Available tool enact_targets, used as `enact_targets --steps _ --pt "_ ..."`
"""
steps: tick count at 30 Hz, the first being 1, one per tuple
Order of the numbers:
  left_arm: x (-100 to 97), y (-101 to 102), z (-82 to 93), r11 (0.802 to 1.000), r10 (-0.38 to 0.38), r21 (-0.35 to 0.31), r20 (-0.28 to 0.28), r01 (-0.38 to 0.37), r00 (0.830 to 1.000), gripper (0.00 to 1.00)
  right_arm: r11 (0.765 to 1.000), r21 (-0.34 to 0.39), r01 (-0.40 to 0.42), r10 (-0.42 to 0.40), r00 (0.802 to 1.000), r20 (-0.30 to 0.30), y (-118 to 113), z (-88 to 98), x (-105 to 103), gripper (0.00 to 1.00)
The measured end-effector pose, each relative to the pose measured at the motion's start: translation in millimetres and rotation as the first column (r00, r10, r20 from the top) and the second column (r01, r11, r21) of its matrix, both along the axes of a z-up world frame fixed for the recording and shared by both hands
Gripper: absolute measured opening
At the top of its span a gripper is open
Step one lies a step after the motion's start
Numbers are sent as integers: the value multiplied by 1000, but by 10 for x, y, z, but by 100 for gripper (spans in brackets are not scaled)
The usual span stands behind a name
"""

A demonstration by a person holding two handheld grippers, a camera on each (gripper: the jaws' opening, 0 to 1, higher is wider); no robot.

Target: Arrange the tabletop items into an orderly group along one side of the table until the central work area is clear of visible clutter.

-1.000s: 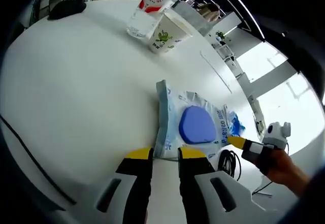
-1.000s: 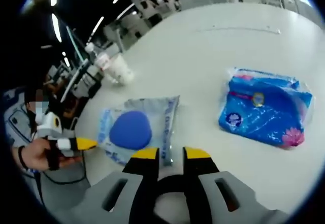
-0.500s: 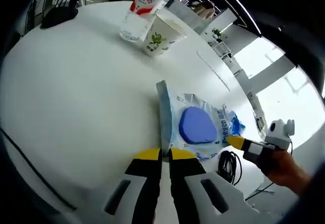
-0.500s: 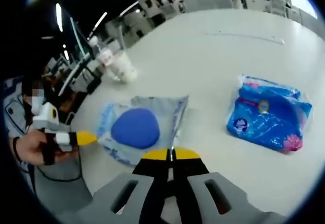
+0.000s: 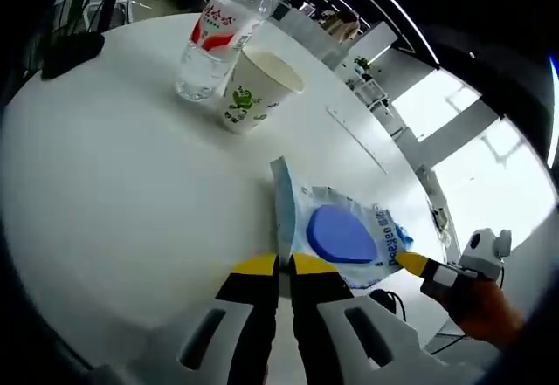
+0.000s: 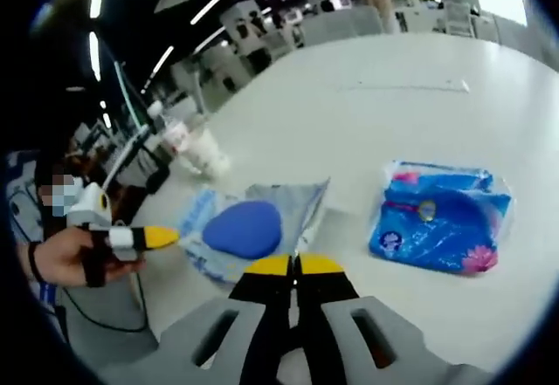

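White and round, the counter (image 5: 113,167) sits in an open office with ceiling light strips and desks behind it. In both views the wet-wipes pack (image 5: 336,232), pale with a blue oval lid, lies just beyond the fingertips. The left gripper (image 5: 279,265) has its fingers brought together on one edge of the pack, and the right gripper (image 6: 295,265) has its fingers closed on the opposite edge, so each appears to pinch thin film with no gap showing.

The risk, as I judge it, is the two grips working against each other: pulling apart could stretch or tear the film, and one pinch could slip free, letting the pack swing or drop. Dragging it forward from the left fingers could also knock the paper cup (image 5: 253,91) or the water bottle (image 5: 214,40), which stand touching or nearly so, well ahead of those fingers.

The left gripper view gives the cup's frog print and the bottle's red label clearly, plus the right gripper approaching from the right. The right gripper view adds a blue tissue pack (image 6: 441,219) lying to the right of its fingers, apart from the wipes, with the cup and bottle small and far off.
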State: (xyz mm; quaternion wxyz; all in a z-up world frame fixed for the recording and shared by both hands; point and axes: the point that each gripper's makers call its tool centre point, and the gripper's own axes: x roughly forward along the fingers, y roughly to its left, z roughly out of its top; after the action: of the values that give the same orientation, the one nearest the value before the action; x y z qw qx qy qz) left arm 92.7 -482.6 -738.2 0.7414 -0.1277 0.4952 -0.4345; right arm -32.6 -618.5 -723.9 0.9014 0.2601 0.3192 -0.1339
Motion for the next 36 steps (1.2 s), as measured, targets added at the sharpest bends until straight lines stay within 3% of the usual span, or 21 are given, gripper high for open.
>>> enact_targets --steps 17,27,36 --pt "407 -430 119 999 15 -46 18 -14 1000 1 998 -6 55 -55 998 24 -199 64 184 0" --pt "536 -522 95 998 39 -52 9 -38 999 1 999 0 53 -53 998 20 -276 30 314 0" --pt "609 -523 17 997 72 -30 -7 -72 997 1 998 24 55 -55 999 -2 -299 -143 426 0"
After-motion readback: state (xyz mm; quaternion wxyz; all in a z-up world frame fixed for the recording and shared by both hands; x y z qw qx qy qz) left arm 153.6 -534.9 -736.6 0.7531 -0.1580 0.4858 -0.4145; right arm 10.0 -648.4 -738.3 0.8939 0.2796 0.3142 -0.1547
